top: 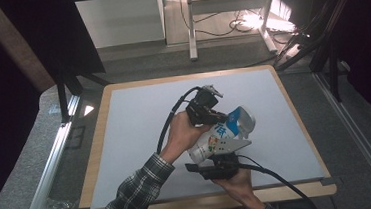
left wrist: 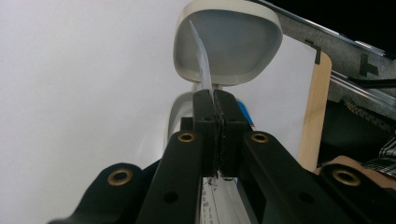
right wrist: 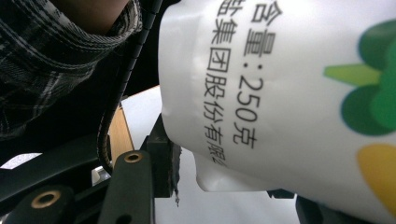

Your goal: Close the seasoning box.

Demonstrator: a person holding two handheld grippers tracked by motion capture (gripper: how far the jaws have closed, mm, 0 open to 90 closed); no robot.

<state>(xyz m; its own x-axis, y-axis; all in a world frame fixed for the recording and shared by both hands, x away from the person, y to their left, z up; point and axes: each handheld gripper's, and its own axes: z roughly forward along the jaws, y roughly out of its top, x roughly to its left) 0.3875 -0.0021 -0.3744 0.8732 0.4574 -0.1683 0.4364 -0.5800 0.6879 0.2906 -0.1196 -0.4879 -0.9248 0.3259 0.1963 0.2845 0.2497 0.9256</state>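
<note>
Peeling looks to be the step in hand: the white bottle [top: 219, 138] hangs tilted above the middle of the desk [top: 134, 113], its grey cap [left wrist: 228, 42] pointing away from the person. The right tool [top: 221, 158] clamps the bottle's lower body, its jaws part-way open around the printed white wall [right wrist: 289, 102]. The left tool [top: 213, 116] is pinched fully together on a thin film edge [left wrist: 201, 60] just below the cap. To do this well, I judge the right grip should stay firm and low while the left draws the film steadily along the bottle, not outward, so it does not tear. A checked sleeve [top: 135, 188] enters from below.
</note>
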